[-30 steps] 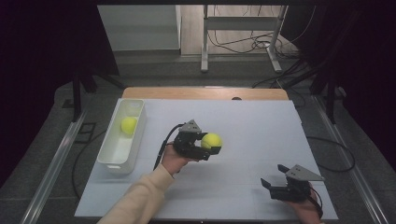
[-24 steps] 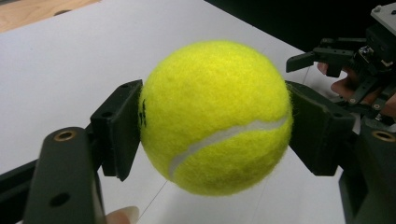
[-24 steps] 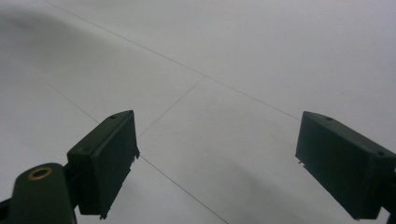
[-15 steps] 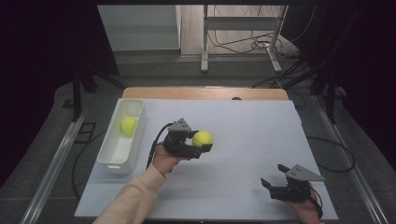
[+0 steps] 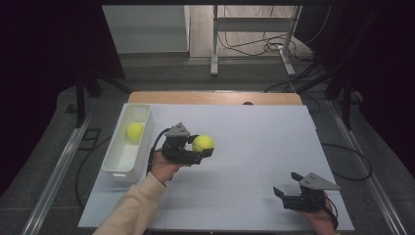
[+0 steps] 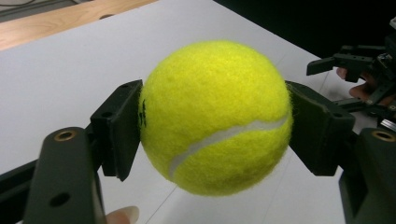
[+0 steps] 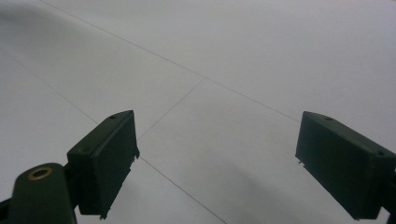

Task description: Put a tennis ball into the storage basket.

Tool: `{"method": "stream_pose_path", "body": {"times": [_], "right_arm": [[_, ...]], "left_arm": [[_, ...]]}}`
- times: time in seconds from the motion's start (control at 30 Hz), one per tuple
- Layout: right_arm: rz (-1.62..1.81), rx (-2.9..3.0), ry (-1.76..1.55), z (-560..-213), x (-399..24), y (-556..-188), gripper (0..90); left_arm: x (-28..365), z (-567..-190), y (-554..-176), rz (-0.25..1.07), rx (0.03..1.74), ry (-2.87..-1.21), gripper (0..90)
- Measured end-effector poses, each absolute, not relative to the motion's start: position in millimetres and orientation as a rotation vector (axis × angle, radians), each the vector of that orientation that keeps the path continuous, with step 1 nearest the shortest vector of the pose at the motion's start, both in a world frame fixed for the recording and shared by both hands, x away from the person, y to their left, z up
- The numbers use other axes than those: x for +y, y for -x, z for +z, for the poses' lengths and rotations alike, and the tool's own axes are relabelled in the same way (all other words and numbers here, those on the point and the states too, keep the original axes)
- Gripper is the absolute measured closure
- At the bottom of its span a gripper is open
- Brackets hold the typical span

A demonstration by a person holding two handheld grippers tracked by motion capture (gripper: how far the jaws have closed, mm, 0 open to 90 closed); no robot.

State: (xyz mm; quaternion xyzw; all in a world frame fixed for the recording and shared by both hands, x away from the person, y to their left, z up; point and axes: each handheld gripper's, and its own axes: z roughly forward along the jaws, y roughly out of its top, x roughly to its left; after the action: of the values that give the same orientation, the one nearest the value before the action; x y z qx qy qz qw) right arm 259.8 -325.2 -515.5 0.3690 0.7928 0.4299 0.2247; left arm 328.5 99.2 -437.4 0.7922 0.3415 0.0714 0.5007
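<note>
A: Since a second ago the left tongs have slid leftward across the counter, closer to the white bin, carrying the tennis ball along; the right tongs have kept their place near the front right corner

B: And the grip?

A: Left tongs are clenched on the tennis ball, a pad pressed to each side of it, with the ball held clear above the white sheet. Right tongs are released, jaws wide apart with bare sheet between them

B: What about the surface?

A: A pale sheet marked with thin lines covers the counter, and a strip of wood shows at its far edge. The bin sits along the left side with a second ball inside

B: The room?

A: Dark at both sides, grey floor, loose cables and a metal stand beyond the counter
</note>
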Motion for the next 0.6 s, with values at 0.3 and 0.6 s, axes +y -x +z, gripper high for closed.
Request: {"method": "stream_pose_path", "body": {"times": [0.3,0.6], "right_arm": [[1.187,2.187,-1.018,-515.3,-324.9,-259.7,13.4],[1.193,2.187,-1.013,-514.7,-324.2,-259.7,13.4]], "left_arm": [[114.0,-434.5,-327.9,0.195,0.854,-1.895,26.8],[127.4,-429.7,-324.1,0.221,0.875,-1.881,26.8]]}}
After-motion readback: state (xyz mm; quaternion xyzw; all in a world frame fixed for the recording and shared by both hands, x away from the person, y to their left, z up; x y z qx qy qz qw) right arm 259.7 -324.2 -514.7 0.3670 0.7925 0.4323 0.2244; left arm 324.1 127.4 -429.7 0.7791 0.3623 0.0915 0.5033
